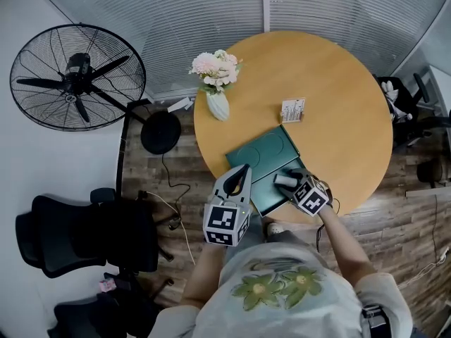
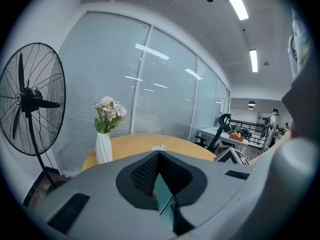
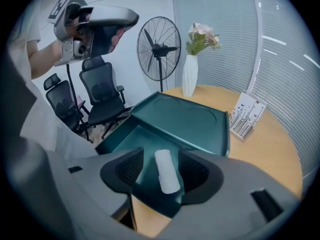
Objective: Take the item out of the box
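White cylindrical roll (image 1: pixel 285 180) lies in the tray of the dark green hinged box (image 1: pixel 271 203) at the near edge of the round wooden table (image 1: pixel 338 97). In the head view the right gripper (image 1: pixel 292 186) reaches into the box over the roll, likely lining up a grasp. The left gripper (image 1: pixel 243 173) is held up off the box's near-left corner, probably to keep clear. Beyond the box stand a white vase of flowers (image 1: pixel 218 104) and a small printed card stand (image 1: pixel 292 110), both well apart from the tray.

The left gripper view shows its jaws meeting at the tips with nothing held, and only a sliver of green below.

In the right gripper view the jaws stand wide apart, with the roll (image 3: pixel 166 170) between them and clear of both pads. The box's flat lid (image 3: pixel 185 119) lies open beyond the tray. Nothing blocks a lift, though the tray's low wall (image 3: pixel 120 134) sits near the left jaw.
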Motion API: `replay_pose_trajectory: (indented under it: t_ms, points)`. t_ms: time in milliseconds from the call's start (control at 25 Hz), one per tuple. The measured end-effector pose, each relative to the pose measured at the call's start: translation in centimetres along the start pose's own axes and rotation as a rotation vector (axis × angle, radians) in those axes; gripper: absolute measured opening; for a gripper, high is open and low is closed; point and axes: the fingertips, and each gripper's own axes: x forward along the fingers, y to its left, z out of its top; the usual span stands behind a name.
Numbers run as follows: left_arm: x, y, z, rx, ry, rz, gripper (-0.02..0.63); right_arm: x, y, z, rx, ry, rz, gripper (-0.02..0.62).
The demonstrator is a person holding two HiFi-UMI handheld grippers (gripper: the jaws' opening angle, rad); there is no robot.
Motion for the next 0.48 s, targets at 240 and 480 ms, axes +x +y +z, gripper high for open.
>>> replay_pose_trajectory:
  t_ms: [240, 480]
  points:
    - [-0.1, 0.3, -0.3, -0.006, 0.006, 0.003, 0.011, 1.6, -0.4, -1.0, -0.026, 0.06, 0.01, 0.224]
    - [-0.2, 0.4, -0.5, -0.003, 0.014, 0.005, 0.011, 2.9, -0.3, -1.9, -0.056, 0.111, 0.043, 0.224]
